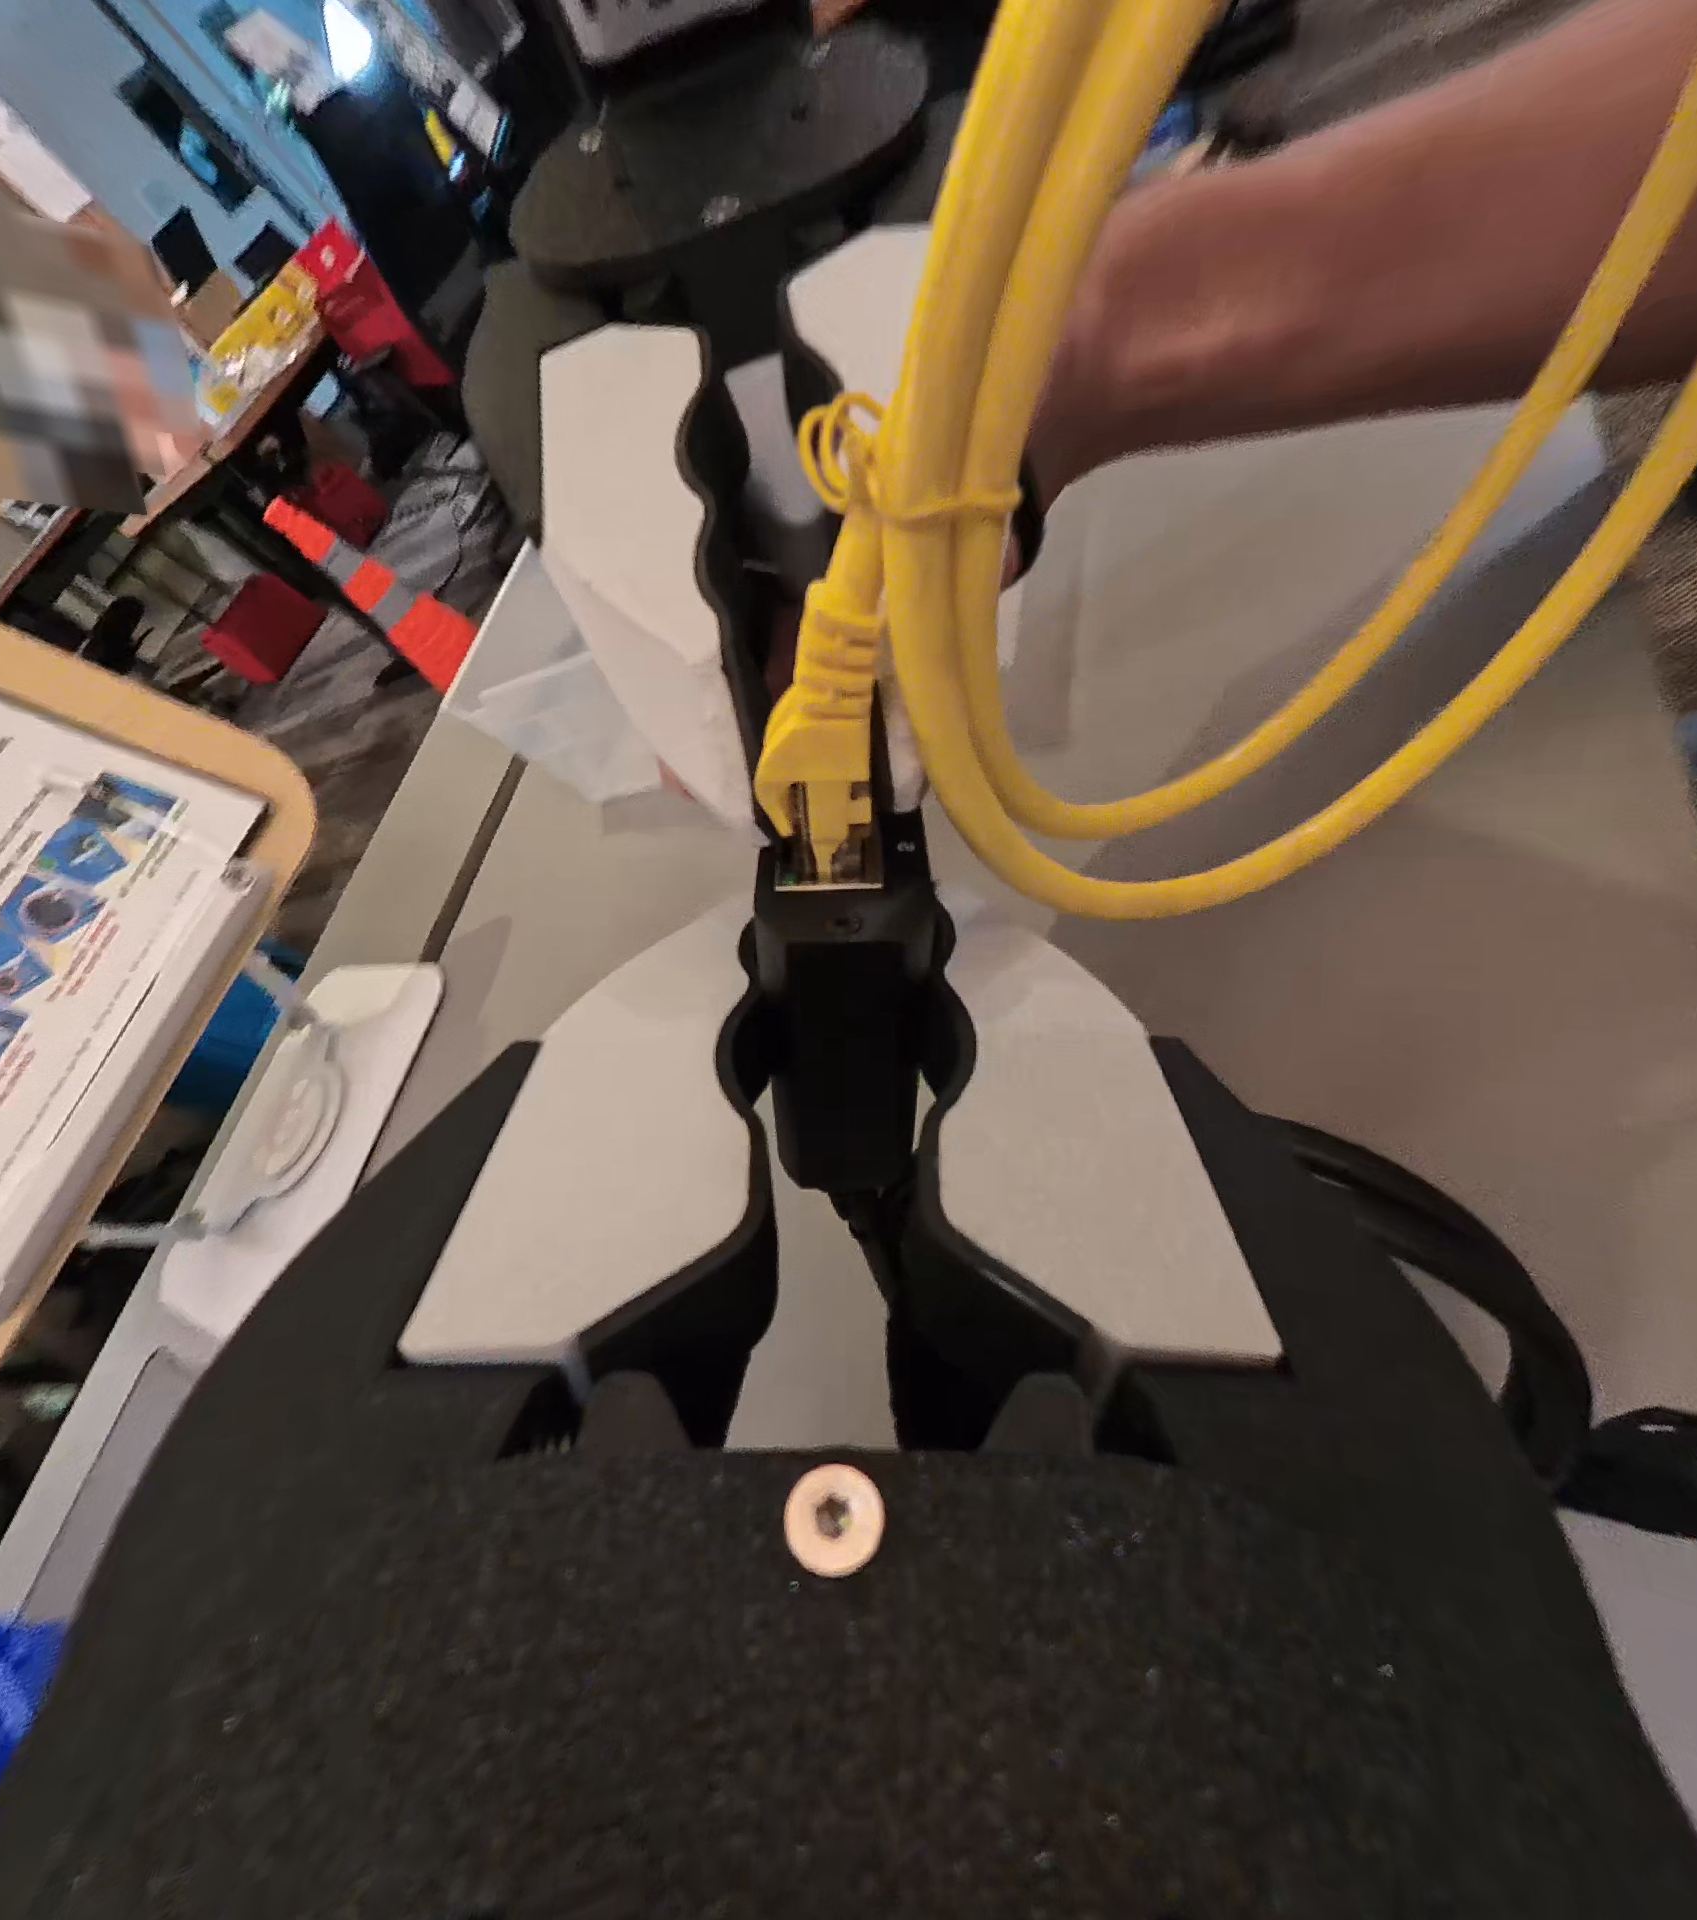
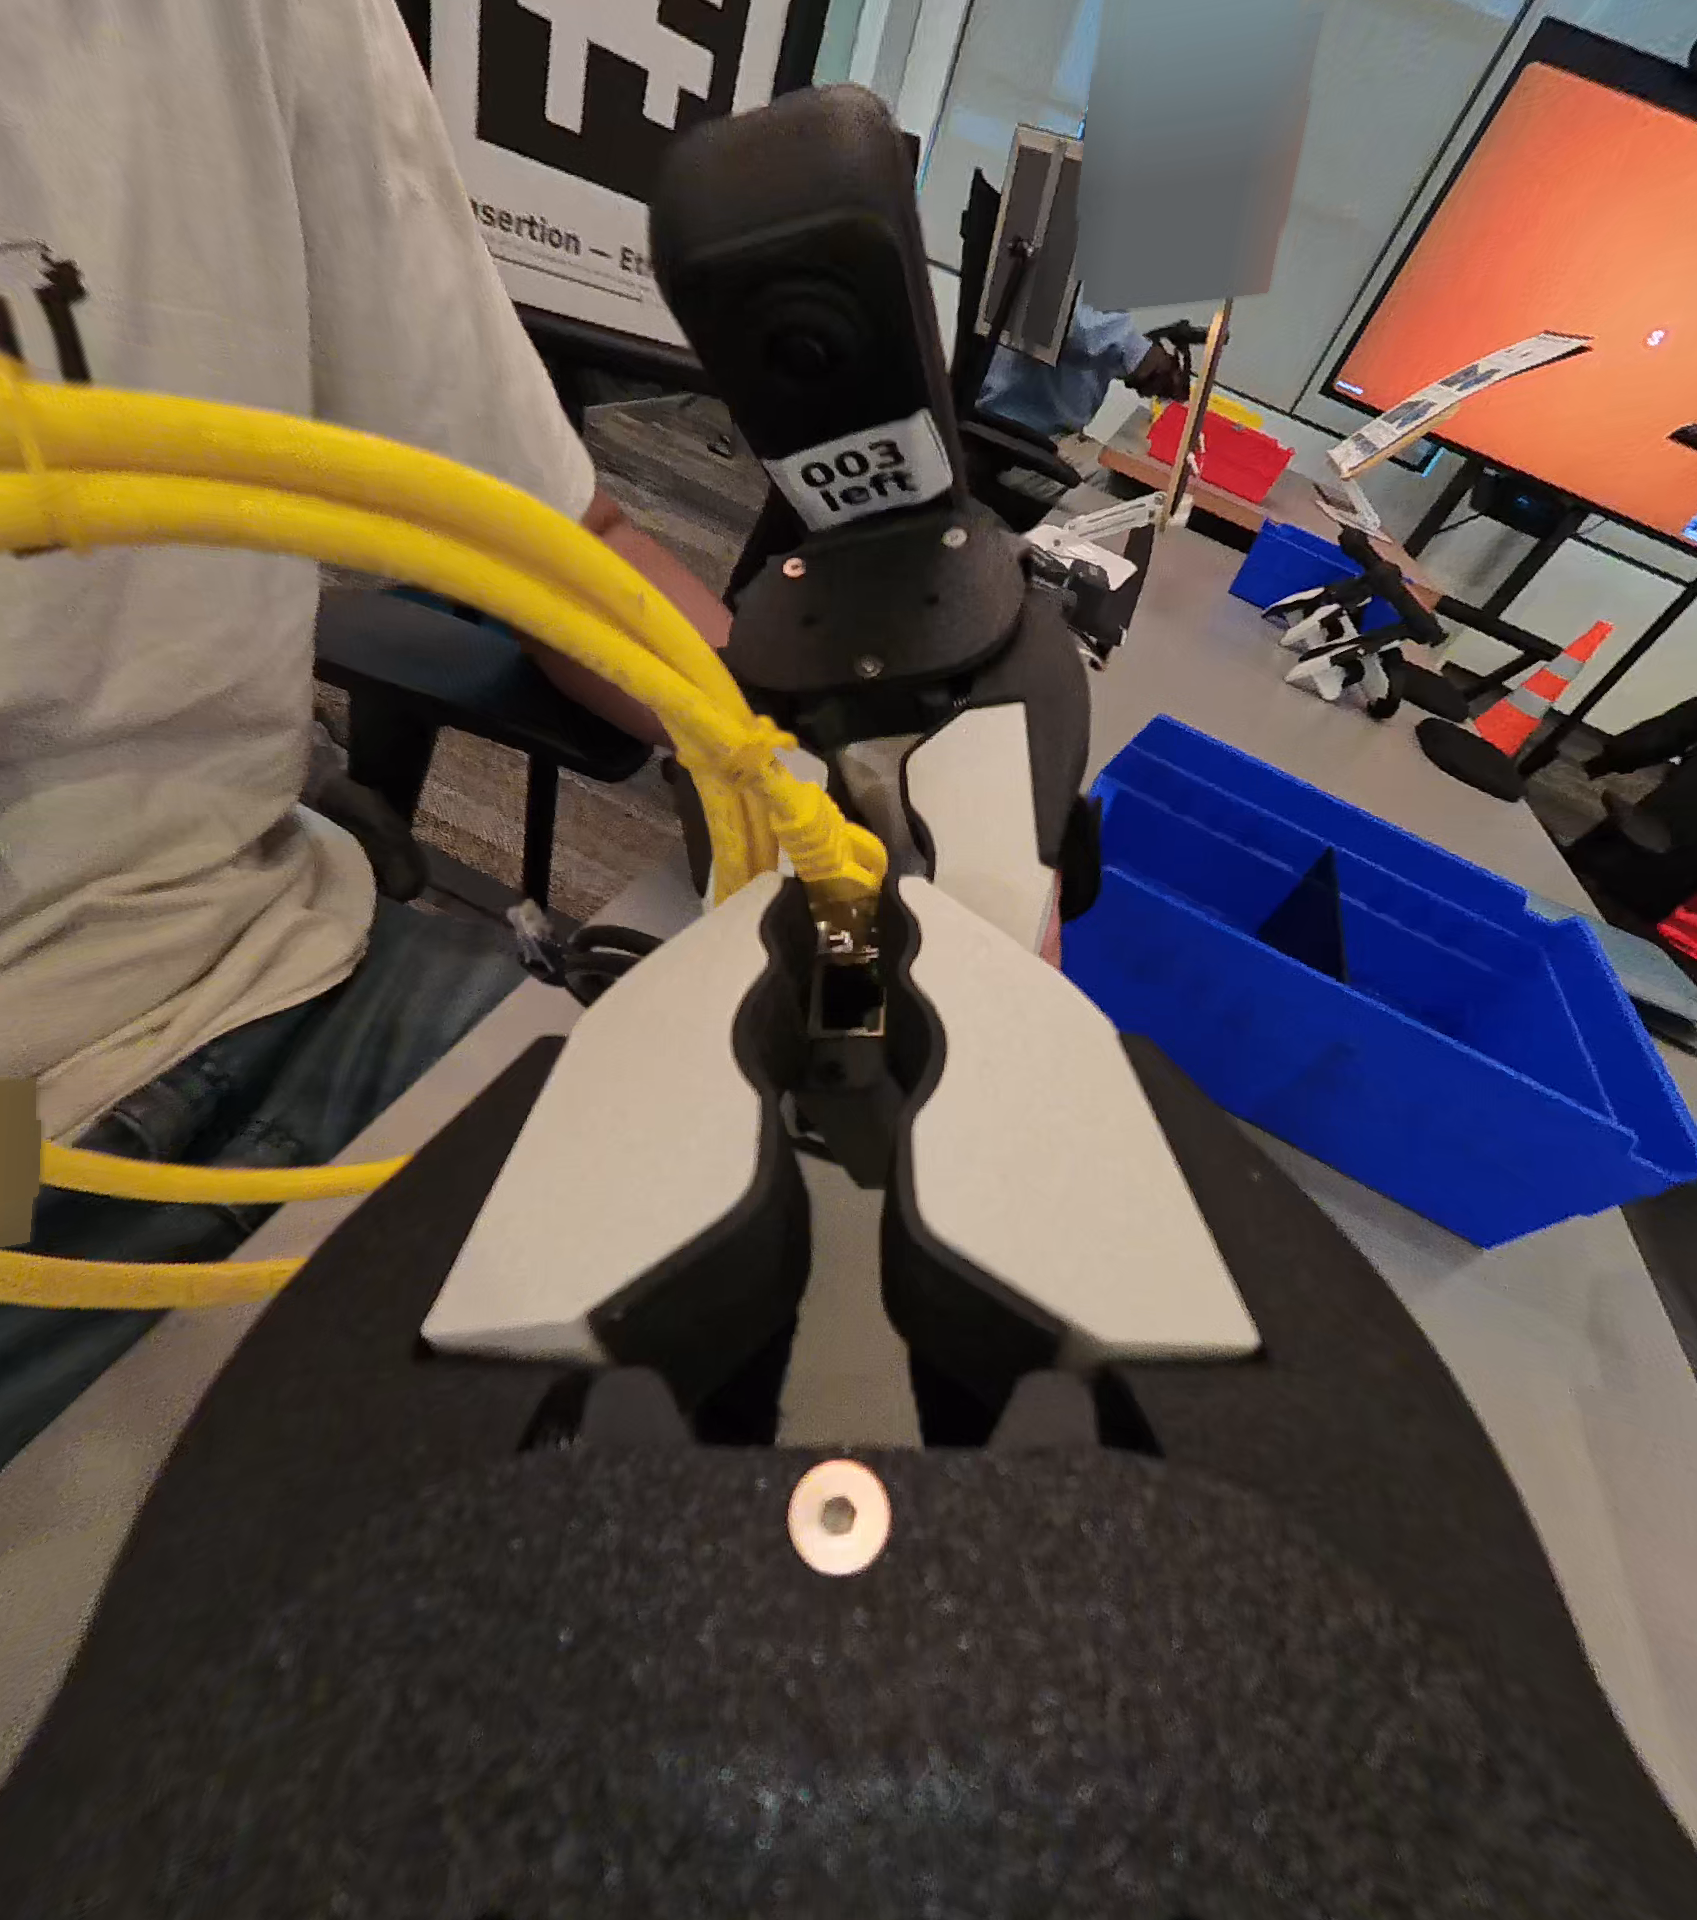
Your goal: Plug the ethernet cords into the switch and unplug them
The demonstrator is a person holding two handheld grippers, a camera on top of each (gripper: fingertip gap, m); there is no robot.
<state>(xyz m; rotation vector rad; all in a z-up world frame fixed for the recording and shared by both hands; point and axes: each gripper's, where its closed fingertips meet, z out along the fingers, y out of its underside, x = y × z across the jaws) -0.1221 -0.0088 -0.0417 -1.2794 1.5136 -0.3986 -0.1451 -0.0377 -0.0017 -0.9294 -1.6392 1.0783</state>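
Left wrist view: the left gripper (image 1: 849,1039) is clamped on a small black switch (image 1: 839,1049). A yellow ethernet plug (image 1: 818,748) sits at its metal port (image 1: 828,868), pinched by the right gripper's fingers (image 1: 719,582). Coiled yellow cable (image 1: 1052,800) hangs beside. A printed instruction sheet (image 1: 23,935) lies left.

Right wrist view: the right gripper (image 2: 839,940) is clamped on the plug; the port (image 2: 849,1008) shows just behind. A white label (image 2: 859,473) marks the left gripper's camera. The blue divided bin (image 2: 1446,1091) holds nothing visible.

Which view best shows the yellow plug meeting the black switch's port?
The left wrist view: the yellow plug sits at the port of the black switch, clip side facing the camera. In the right wrist view, the plug is partly hidden behind the right gripper's fingers.
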